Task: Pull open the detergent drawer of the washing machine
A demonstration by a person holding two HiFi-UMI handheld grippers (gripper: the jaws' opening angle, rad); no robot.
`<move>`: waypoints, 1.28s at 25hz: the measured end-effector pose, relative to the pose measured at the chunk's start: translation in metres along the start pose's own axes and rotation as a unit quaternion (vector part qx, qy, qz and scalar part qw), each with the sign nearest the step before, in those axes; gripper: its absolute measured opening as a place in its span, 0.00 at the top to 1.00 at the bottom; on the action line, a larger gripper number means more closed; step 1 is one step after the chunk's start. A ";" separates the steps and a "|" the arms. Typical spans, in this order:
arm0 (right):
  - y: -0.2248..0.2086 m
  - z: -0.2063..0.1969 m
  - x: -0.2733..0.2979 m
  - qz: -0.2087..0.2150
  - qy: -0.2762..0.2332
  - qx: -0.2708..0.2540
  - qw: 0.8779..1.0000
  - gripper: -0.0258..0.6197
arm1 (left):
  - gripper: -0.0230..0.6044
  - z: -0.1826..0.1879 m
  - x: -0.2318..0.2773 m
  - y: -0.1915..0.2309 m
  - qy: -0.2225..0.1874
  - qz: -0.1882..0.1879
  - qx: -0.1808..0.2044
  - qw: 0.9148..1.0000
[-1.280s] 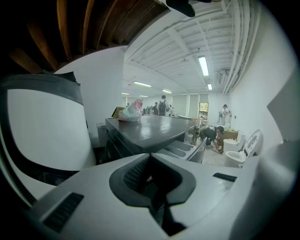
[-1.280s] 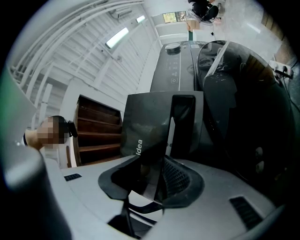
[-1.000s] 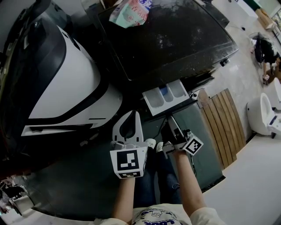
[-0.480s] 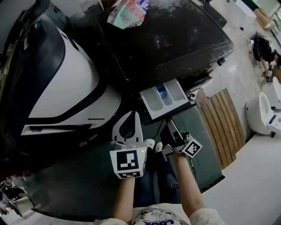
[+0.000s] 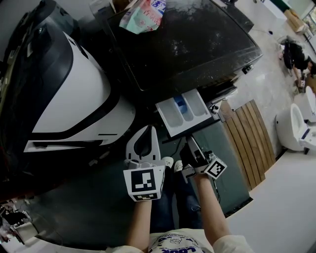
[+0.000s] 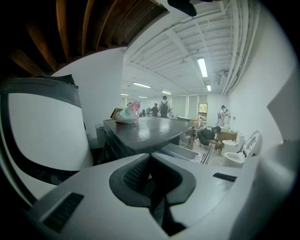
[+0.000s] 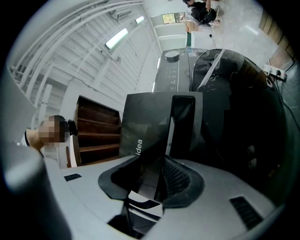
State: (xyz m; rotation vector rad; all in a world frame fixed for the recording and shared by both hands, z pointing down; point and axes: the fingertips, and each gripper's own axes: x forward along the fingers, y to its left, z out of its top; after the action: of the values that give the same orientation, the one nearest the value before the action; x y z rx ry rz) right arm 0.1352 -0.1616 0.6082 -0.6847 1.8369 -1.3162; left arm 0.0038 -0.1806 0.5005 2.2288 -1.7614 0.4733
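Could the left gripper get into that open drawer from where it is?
Probably yes: the drawer lies open upward just beyond the left gripper, nothing between; the right gripper grips only its front.

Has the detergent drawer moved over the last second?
Yes. The detergent drawer has slid slightly further out from the front edge of the washing machine, downward in the head view.

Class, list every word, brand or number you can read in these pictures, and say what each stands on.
"idea": white letters on the dark grey drawer front panel gripped by the right tongs.
Pink-and-white packet on the washing machine's dark top: print too blurred to read.
Person's white shirt: blue print, cut off, unreadable.
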 end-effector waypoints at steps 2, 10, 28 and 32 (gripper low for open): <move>0.000 0.000 0.000 -0.001 0.000 0.000 1.000 0.70 | 0.94 0.000 -0.001 0.001 0.000 0.001 0.000 1.000; 0.000 -0.001 -0.002 -0.006 -0.001 -0.003 1.000 0.70 | 0.94 0.002 -0.003 0.004 -0.002 0.003 -0.002 1.000; 0.054 0.016 -0.032 -0.149 0.069 -0.241 0.957 0.71 | 0.94 0.041 -0.021 0.025 -0.026 0.016 -0.010 0.999; 0.113 0.051 -0.007 -0.155 0.055 -0.358 0.919 0.80 | 0.94 0.067 -0.028 0.032 -0.046 0.022 -0.012 0.999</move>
State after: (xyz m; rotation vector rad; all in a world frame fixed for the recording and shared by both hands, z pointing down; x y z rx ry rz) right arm 0.1817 -0.1472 0.4943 -1.3509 2.3928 -0.8407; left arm -0.0269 -0.1896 0.4277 2.2316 -1.8553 0.3612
